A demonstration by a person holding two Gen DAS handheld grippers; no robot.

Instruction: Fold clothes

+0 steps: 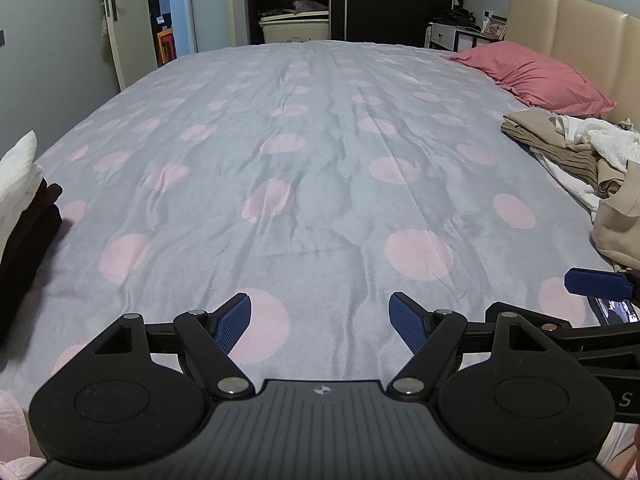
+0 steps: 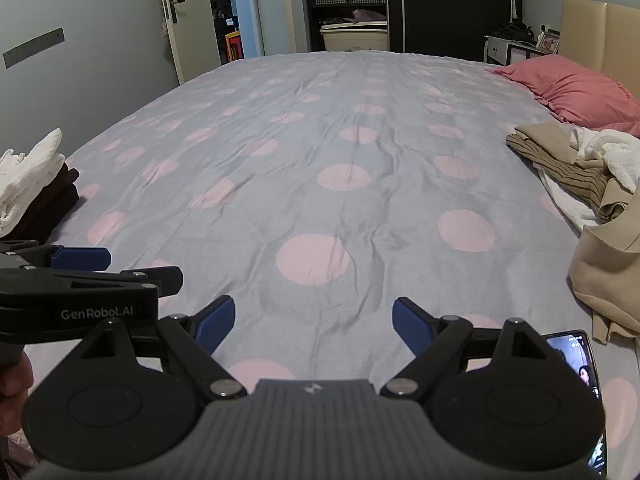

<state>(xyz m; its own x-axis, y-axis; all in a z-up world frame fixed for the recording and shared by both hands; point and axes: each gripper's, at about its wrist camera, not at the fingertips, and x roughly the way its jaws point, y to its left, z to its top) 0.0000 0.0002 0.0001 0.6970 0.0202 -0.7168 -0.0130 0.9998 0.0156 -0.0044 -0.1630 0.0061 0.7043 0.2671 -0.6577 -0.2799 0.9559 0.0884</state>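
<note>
Clothes (image 2: 580, 168) in two piles (image 2: 36, 184) beside two empty, wide-spread tools (image 1: 320, 322) (image 2: 314, 320).

My two wrist cameras sit side by side low over the near edge of the bed, both facing across the dotted bedspread (image 1: 320, 128) toward the wardrobe (image 2: 440, 4), sharing the pink pillow (image 1: 536, 76) and the unfolded clothes pile (image 2: 576, 168).

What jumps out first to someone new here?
The grey bedspread with pink dots fills both views. Unfolded beige and white clothes are heaped at its right edge below a pink pillow, and a folded stack sits at the left edge. Both hand-held grippers, left and right, hover open and empty.
</note>
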